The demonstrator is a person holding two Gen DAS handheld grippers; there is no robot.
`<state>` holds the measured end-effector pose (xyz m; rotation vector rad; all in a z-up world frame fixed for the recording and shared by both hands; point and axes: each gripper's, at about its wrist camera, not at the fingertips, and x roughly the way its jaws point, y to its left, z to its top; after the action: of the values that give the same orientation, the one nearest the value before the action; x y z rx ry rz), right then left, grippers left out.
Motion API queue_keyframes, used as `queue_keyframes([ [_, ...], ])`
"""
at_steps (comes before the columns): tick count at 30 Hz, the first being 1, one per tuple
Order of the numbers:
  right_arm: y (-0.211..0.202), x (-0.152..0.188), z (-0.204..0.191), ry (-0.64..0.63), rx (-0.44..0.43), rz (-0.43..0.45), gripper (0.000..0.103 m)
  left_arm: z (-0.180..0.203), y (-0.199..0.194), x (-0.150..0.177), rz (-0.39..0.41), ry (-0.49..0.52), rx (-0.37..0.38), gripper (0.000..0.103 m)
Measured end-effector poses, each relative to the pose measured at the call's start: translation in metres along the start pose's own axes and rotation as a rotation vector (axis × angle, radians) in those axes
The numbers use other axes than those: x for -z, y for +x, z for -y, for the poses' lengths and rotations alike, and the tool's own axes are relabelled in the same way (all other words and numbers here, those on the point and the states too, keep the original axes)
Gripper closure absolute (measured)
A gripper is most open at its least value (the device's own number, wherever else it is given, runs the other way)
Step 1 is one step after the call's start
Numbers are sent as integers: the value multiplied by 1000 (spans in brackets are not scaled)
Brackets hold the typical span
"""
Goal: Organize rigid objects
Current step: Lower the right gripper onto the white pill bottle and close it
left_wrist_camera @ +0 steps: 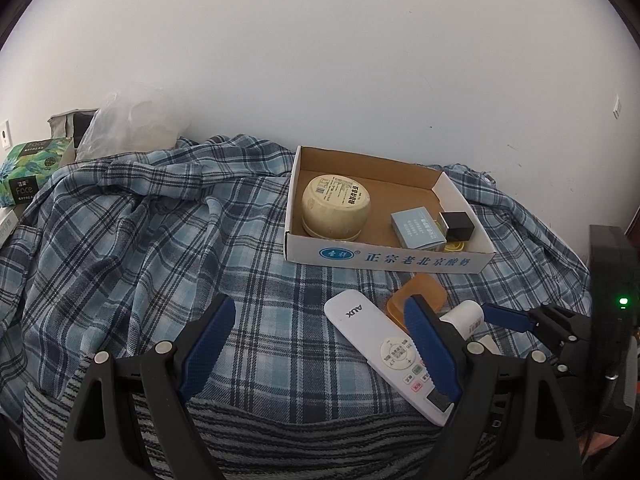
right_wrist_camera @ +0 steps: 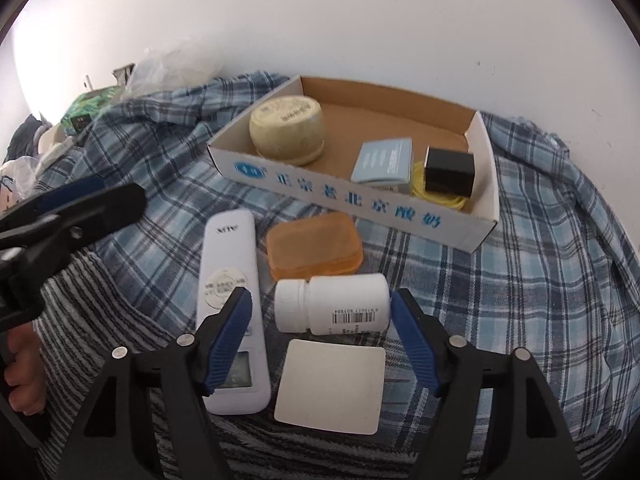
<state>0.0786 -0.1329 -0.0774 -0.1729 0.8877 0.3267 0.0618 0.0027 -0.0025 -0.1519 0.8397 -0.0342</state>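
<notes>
While the cardboard tray at the far side already holds a cream jar, a pale blue box and a small black box, four things still lie loose on the plaid cloth near it: the white remote, the orange case, the white pill bottle and a flat white square. So the sorting looks roughly half done. The right claw hangs open astride the bottle without gripping it, and the left claw is open and empty, left of the remote.
</notes>
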Motion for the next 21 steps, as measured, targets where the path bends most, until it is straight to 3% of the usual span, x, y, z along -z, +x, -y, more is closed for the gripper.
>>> queue_keyframes([
  [4, 7, 1, 6, 35, -15, -22, 28, 0, 0, 0, -1, 0, -1, 15],
  [7, 6, 1, 8, 48, 4, -8, 46, 0, 0, 0, 0, 0, -1, 15],
  [13, 3, 1, 6, 29, 20, -2, 46, 0, 0, 0, 1, 1, -2, 15],
  [21, -35, -11, 19, 41, 80, 105, 46, 0, -4, -3, 13, 3, -10, 15],
])
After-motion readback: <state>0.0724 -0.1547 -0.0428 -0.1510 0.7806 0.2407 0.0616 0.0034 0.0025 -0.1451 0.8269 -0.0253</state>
